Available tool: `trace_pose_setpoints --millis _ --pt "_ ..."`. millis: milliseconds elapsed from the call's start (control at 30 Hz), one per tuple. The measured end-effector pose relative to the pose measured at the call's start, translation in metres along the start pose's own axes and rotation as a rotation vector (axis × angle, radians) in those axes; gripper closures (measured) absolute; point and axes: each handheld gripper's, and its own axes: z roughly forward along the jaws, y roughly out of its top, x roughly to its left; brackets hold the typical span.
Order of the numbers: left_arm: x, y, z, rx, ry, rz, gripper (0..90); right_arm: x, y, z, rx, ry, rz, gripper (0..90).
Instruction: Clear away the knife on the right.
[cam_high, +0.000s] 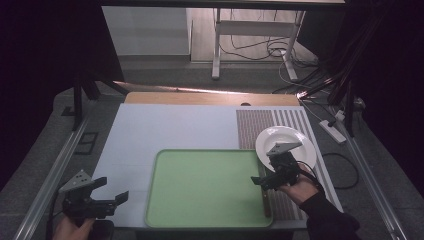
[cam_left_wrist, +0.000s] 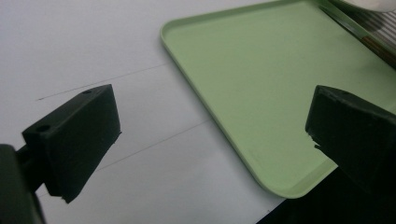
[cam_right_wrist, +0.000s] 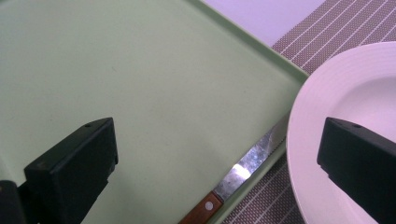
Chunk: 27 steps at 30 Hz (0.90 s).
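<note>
A white tabletop (cam_high: 165, 130) carries a green tray (cam_high: 205, 187). A striped mat (cam_high: 260, 125) lies right of the tray, with a white plate (cam_high: 292, 137) on it. A knife (cam_right_wrist: 243, 172) rests along the tray's right edge. The right gripper (cam_high: 263, 181) hovers there, wide open and empty; the left gripper (cam_high: 112, 192), left of the tray, is likewise.

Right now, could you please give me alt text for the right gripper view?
The right gripper hangs open, with nothing between its black fingers, over a green tray. A wooden-handled knife lies along the tray's edge beside a white plate on a striped mat.
</note>
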Motion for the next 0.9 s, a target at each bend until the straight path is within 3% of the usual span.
trace_pose_setpoints --millis 400,900 --pt "0.000 0.000 0.000 0.000 0.000 -0.002 1.0 -0.001 -0.010 -0.006 0.005 -0.009 0.007 0.0" --pt "0.000 0.000 0.000 -0.001 0.002 -0.002 1.2 -0.006 -0.025 -0.021 -0.026 -0.041 0.064 0.0"
